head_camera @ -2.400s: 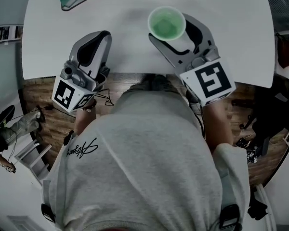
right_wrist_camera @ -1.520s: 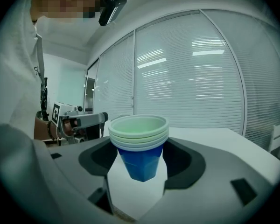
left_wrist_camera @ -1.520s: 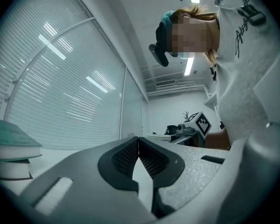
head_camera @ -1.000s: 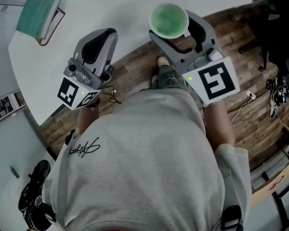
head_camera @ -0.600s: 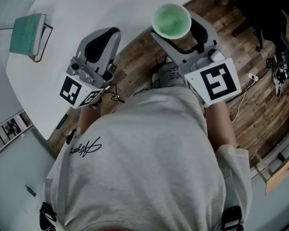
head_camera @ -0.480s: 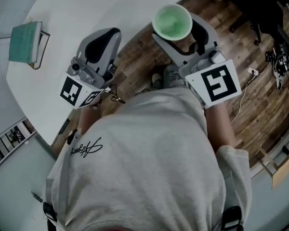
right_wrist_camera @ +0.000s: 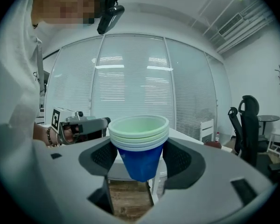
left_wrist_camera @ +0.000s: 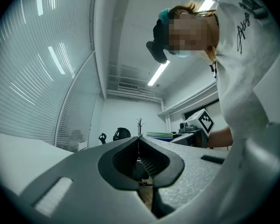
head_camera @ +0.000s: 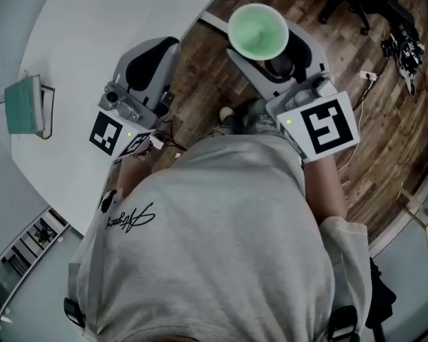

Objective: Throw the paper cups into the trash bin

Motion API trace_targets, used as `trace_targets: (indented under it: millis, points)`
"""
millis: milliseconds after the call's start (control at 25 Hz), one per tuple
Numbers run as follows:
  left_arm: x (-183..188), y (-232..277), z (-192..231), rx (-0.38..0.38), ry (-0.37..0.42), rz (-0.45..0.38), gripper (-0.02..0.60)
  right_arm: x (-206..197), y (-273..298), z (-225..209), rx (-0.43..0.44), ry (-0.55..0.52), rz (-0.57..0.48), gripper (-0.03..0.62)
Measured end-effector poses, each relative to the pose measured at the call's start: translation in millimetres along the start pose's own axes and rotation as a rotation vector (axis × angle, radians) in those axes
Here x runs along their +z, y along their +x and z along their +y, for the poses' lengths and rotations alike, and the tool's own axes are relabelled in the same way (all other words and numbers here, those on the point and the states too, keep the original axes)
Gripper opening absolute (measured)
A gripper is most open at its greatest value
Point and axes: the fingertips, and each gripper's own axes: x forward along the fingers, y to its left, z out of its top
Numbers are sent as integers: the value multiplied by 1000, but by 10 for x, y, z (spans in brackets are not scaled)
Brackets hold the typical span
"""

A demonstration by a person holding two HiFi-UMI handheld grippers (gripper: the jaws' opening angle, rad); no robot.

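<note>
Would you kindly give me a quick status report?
Right gripper shut on stacked paper cups. Left gripper shut, empty. No trash bin in view.

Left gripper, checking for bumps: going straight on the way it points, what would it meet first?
Nothing near. Past the left gripper, its fingers shut, the way looks free. Only a coat stand and an office chair show far off, though depth is hard to judge.

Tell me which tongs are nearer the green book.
Left. The left tongs sit at the edge of the white table, nearer the green book; the right tongs, holding the stacked cups, are over the wood floor, farther off.
</note>
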Motion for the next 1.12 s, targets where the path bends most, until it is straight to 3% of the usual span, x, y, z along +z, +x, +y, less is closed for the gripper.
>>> trace_targets:
  millis: [360,1120]
  points:
    - [-183,728,-318,-65,-7,30,6,-191,-492,-653,-64,23,3,295]
    - [-613,2178,-546,-128,-38,66,6,-544,-1003,-2004,-97,54,48,295]
